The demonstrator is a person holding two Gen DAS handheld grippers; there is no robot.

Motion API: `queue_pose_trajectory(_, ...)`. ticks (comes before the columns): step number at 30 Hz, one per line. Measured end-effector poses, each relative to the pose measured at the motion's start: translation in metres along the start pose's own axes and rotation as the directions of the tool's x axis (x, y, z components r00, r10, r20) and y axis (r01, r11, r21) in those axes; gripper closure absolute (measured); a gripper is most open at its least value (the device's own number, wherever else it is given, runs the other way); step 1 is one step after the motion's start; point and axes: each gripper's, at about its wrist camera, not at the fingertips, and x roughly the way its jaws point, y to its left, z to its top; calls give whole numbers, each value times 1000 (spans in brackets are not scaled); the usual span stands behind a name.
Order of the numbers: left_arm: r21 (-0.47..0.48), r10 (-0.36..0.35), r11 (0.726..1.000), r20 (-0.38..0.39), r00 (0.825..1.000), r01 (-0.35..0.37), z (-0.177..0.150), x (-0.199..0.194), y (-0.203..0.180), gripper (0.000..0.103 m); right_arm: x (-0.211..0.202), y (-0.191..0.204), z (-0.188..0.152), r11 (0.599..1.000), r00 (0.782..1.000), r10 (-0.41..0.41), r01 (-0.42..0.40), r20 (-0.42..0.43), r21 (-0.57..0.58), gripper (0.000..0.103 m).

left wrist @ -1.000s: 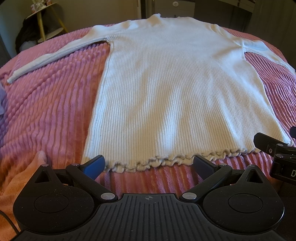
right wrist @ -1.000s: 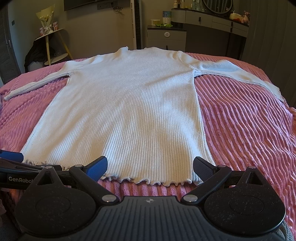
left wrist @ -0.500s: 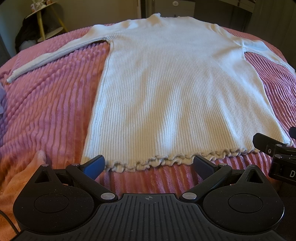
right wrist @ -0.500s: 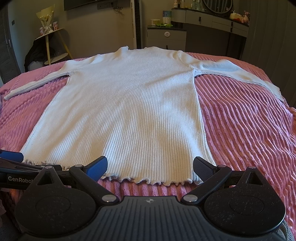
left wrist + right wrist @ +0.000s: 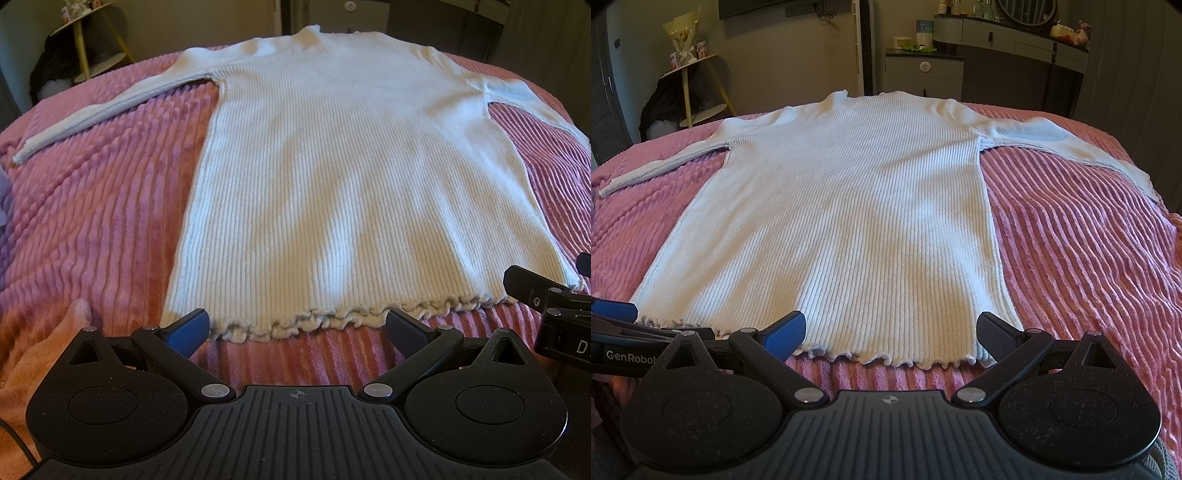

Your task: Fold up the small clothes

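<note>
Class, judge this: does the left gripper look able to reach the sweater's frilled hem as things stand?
Probably yes: the left gripper is open just short of the frilled hem, with only bare pink blanket between.

White ribbed sweater [image 5: 842, 221] spread flat on a pink corduroy bedspread [image 5: 1082, 258].

The right gripper [image 5: 891, 332] hangs with jaws wide apart just above the sweater's frilled hem; the left gripper [image 5: 613, 314] sits at the hem's left corner, sleeves stretched outward from the sweater.
</note>
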Motion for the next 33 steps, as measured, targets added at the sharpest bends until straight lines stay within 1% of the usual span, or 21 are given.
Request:
queue_pose_trajectory(20,-3,-3,1000,-3,1000,3,-2,1,-1,0,1,1,0,1000,1000,1,-1,-2,0,4)
queue_pose_trajectory(33,-16,-18,1000,2,1000,18,1,-3,2,0,6,3,-3,1000,1000,12,-12,-12,0,4)
